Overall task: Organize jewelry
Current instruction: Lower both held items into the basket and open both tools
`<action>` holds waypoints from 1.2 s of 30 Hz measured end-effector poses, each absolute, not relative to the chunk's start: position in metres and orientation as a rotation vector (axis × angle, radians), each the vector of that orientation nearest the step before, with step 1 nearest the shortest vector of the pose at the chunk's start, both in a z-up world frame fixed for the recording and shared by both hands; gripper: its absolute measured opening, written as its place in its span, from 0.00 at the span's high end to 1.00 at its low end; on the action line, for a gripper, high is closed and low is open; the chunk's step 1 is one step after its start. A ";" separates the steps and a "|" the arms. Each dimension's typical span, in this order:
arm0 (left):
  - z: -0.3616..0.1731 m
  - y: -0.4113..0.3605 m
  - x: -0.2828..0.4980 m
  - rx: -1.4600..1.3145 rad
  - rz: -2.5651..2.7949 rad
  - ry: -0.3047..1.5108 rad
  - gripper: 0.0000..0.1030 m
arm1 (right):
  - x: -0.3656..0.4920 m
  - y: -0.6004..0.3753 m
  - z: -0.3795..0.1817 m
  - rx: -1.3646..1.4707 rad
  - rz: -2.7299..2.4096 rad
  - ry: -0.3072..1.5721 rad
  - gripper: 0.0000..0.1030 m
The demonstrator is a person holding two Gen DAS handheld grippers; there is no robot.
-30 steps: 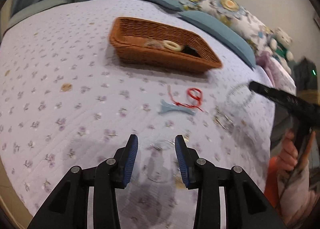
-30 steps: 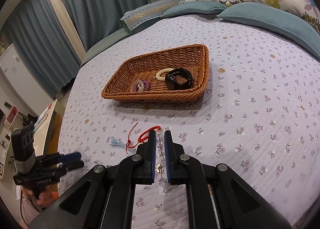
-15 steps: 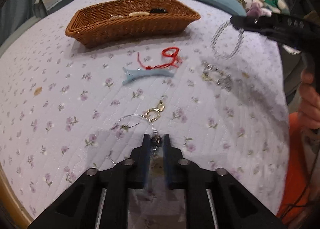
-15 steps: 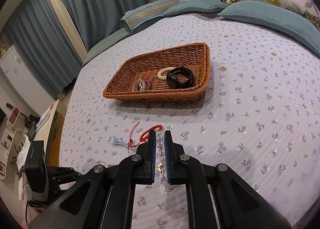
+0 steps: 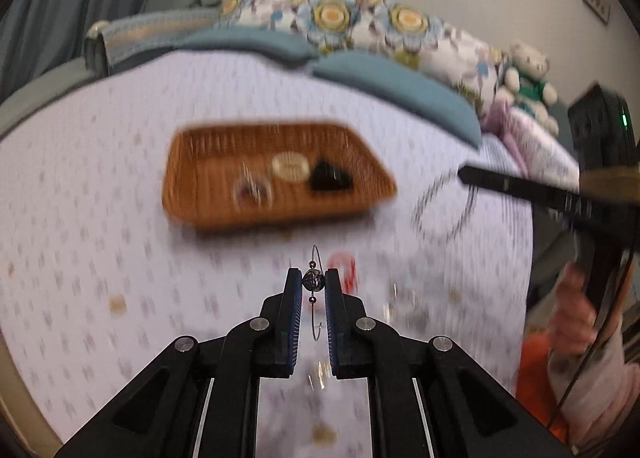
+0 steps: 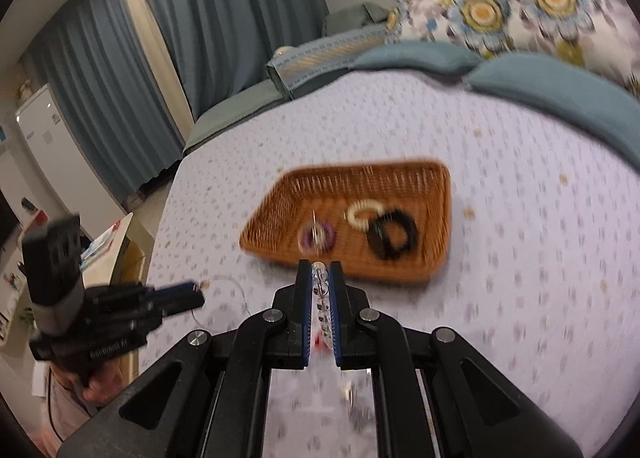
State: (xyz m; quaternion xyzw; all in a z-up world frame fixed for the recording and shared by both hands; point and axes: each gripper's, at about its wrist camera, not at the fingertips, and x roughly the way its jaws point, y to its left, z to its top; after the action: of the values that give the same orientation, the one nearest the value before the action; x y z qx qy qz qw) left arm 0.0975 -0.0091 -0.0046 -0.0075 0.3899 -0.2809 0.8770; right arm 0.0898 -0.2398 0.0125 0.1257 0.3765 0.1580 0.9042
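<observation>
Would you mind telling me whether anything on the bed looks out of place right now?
Only the red cord bracelet stands out: it lies loose on the floral bedspread, short of the brown wicker basket holding other jewelry. Blur hides finer detail.

Left gripper [image 5: 313,283] clamped on the metal bead of a thin wire bracelet [image 5: 313,281], lifted off the bedspread [image 5: 92,258].
Beyond: blurred wicker basket [image 5: 192,194] holding cream bangle [image 5: 291,167]; right gripper [image 5: 464,175] dangling clear-bead bracelet [image 5: 444,214].

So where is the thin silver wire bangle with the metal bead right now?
In the left wrist view the thin silver wire bangle is pinched by its bead in the left gripper, lifted off the floral bedspread, short of the brown wicker basket.
</observation>
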 end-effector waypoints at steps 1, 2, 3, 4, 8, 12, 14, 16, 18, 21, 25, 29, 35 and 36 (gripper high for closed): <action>0.001 -0.009 0.108 -0.021 -0.582 0.799 0.89 | 0.099 -0.236 0.015 0.248 0.323 0.771 0.90; 0.005 -0.013 0.123 -0.031 -0.579 0.788 0.89 | 0.113 -0.231 0.018 0.237 0.320 0.767 0.90; 0.008 -0.013 0.141 -0.060 -0.587 0.781 0.89 | 0.123 -0.227 0.018 0.234 0.321 0.766 0.90; 0.009 -0.012 0.153 -0.087 -0.595 0.780 0.89 | 0.133 -0.224 0.018 0.233 0.319 0.766 0.90; 0.001 -0.012 0.203 -0.144 -0.570 0.771 0.89 | 0.184 -0.210 0.002 0.227 0.317 0.798 0.90; -0.026 -0.014 0.242 -0.188 -0.548 0.806 0.89 | 0.223 -0.199 -0.027 0.219 0.305 0.864 0.90; -0.041 -0.014 0.257 -0.208 -0.546 0.830 0.89 | 0.235 -0.194 -0.044 0.215 0.306 0.900 0.90; -0.055 -0.015 0.266 -0.222 -0.545 0.851 0.89 | 0.241 -0.191 -0.056 0.210 0.300 0.924 0.90; -0.068 -0.015 0.272 -0.221 -0.520 0.883 0.89 | 0.244 -0.190 -0.069 0.211 0.290 0.950 0.90; -0.074 -0.012 0.274 -0.221 -0.500 0.892 0.89 | 0.247 -0.192 -0.081 0.223 0.277 0.975 0.89; -0.070 -0.013 0.268 -0.212 -0.510 0.884 0.87 | 0.244 -0.199 -0.081 0.233 0.269 0.976 0.80; -0.060 -0.016 0.253 -0.176 -0.507 0.857 0.54 | 0.235 -0.201 -0.070 0.219 0.257 0.943 0.54; -0.032 -0.017 0.218 -0.109 -0.503 0.804 0.51 | 0.203 -0.201 -0.045 0.174 0.240 0.926 0.52; -0.025 -0.015 0.207 -0.099 -0.502 0.791 0.51 | 0.193 -0.202 -0.039 0.171 0.230 0.909 0.50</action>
State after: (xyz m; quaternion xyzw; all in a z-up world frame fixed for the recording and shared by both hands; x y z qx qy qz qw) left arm 0.2070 -0.0154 -0.0251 -0.0475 0.3810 -0.2418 0.8911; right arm 0.1925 -0.2021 -0.0394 0.0824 0.4377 0.1106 0.8885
